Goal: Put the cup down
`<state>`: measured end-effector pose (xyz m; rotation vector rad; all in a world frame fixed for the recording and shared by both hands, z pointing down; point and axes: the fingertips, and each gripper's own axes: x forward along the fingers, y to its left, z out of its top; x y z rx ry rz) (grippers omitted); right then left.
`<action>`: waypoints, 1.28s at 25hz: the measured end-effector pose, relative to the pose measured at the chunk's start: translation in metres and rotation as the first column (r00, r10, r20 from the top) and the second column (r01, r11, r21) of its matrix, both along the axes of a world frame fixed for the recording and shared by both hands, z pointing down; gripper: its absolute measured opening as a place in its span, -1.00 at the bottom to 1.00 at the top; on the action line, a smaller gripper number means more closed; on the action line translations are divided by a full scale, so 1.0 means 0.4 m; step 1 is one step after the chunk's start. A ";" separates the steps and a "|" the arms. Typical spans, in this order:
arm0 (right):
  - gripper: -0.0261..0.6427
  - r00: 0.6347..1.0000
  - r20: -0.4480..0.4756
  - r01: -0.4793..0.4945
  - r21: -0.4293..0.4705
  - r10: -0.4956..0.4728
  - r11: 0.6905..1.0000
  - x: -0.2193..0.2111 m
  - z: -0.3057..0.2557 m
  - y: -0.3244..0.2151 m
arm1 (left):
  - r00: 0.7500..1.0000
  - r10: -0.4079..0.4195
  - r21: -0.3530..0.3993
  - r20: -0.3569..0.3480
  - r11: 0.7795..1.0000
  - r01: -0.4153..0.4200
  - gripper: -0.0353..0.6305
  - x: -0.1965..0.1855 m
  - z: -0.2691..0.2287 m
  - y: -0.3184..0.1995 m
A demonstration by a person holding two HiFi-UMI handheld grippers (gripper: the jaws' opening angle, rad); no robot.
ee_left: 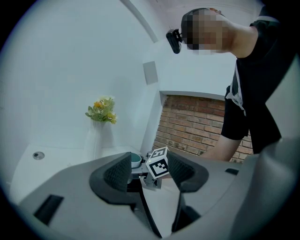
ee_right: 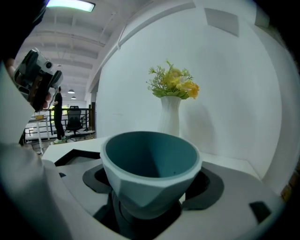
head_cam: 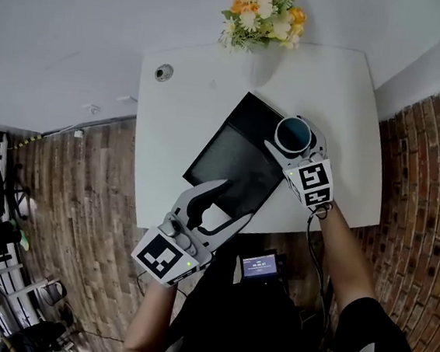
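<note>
- Sitting nearest, just off the near edge of the white counter (head_cam: 169,135), a small lit screen (head_cam: 259,265) shows at the person's waist.
- The left hand-held gripper (head_cam: 237,202) hangs over the counter's near edge. Its jaws are spread wide with nothing gripped, and its tips reach over the near side of a black mat (head_cam: 232,169).
- The mat lies askew on the counter, running from the near edge toward the far right.
- Over the mat's far right corner, the right hand-held gripper (head_cam: 295,144) holds the teal cup (ee_right: 150,164) upright, its jaws set wide against the cup's lower sides.
- Whether the cup's base touches the mat cannot be told.
- A small round fitting (head_cam: 164,72) sits near the counter's far left corner.
- A white vase (ee_right: 169,115) of yellow and orange flowers (head_cam: 264,12) stands at the far edge.
</note>
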<state>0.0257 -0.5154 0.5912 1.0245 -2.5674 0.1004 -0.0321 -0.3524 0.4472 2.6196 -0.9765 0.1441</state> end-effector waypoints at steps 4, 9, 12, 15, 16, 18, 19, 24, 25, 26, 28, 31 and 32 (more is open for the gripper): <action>0.29 1.000 -0.008 -0.009 -0.002 0.009 1.000 0.002 0.001 0.003 | 1.000 -0.001 0.010 0.002 1.000 0.001 -0.15 -0.004 -0.010 0.009; 0.48 0.999 0.014 -0.029 -0.034 0.029 0.999 0.018 0.003 0.015 | 1.000 -0.006 0.016 0.002 1.000 0.006 -0.15 -0.013 -0.019 0.026; 0.52 0.999 0.012 -0.039 -0.047 0.039 0.998 0.023 0.001 0.026 | 1.000 -0.002 0.022 0.000 1.000 0.002 -0.15 -0.015 -0.026 0.037; 0.52 0.998 0.004 -0.060 -0.044 0.060 0.997 0.045 -0.008 0.046 | 1.000 0.002 0.031 0.005 1.000 -0.002 -0.15 -0.013 -0.032 0.050; 0.52 0.998 -0.003 -0.070 -0.036 0.070 0.997 0.057 -0.014 0.052 | 1.000 0.003 0.035 0.006 0.999 -0.003 -0.15 -0.012 -0.034 0.052; 0.52 0.995 -0.003 -0.099 -0.020 0.099 0.995 0.081 -0.033 0.060 | 1.000 0.003 0.043 0.005 0.999 -0.003 -0.15 -0.018 -0.041 0.057; 0.52 0.993 0.008 -0.118 -0.012 0.118 0.993 0.094 -0.046 0.065 | 1.000 0.001 0.047 0.005 0.999 -0.001 -0.15 -0.023 -0.044 0.061; 0.51 0.975 0.069 -0.213 -0.014 0.213 0.977 0.166 -0.105 0.108 | 1.000 0.004 0.064 0.009 0.998 -0.004 -0.15 -0.032 -0.054 0.088; 0.51 0.972 0.076 -0.219 -0.019 0.220 0.975 0.176 -0.115 0.122 | 1.000 0.009 0.064 0.012 0.998 -0.009 -0.15 -0.032 -0.052 0.094; 0.51 0.971 0.082 -0.222 -0.023 0.223 0.975 0.182 -0.125 0.137 | 1.000 0.014 0.065 0.015 0.998 -0.015 -0.16 -0.030 -0.050 0.100; 0.51 0.971 0.090 -0.221 -0.022 0.222 0.975 0.188 -0.150 0.167 | 1.000 0.022 0.070 0.018 0.997 -0.024 -0.16 -0.026 -0.048 0.109; 0.50 0.970 0.120 -0.212 -0.029 0.214 0.977 0.182 -0.196 0.219 | 1.000 0.019 0.085 0.009 0.996 -0.020 -0.16 -0.023 -0.057 0.118; 0.48 0.969 0.136 -0.203 -0.031 0.205 0.979 0.176 -0.213 0.238 | 1.000 0.019 0.091 0.005 0.996 -0.020 -0.17 -0.022 -0.061 0.120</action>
